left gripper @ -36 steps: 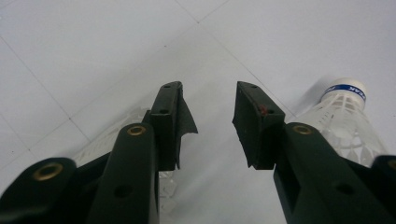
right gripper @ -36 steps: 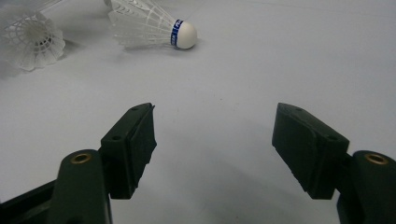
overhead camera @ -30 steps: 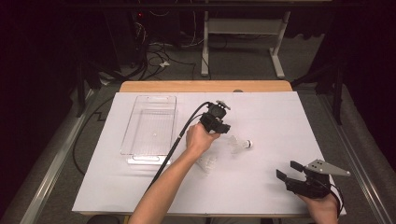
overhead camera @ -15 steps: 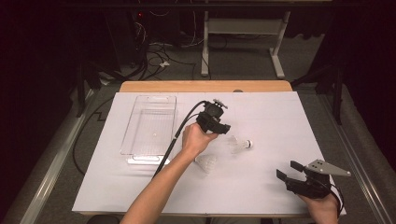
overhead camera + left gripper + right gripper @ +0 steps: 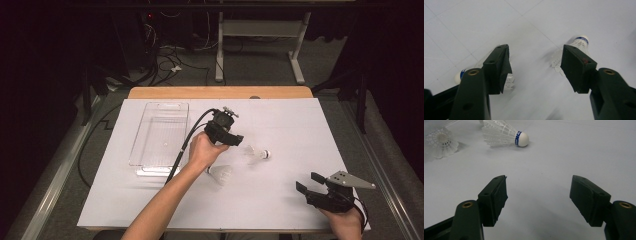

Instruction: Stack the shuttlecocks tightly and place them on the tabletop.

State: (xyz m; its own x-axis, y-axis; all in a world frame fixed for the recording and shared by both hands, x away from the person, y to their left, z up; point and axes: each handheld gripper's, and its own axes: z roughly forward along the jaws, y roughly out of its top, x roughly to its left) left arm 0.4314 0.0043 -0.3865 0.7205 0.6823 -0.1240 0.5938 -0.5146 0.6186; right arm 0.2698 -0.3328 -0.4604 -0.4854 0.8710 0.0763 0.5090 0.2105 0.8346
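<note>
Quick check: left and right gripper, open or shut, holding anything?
Left gripper: jaws have just been opening, nothing between them; the two shuttlecocks lie on the table.
Right gripper: open, empty.

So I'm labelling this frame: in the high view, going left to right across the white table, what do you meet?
Clear tray → left gripper → shuttlecock with its white cork pointing right → right gripper.
</note>
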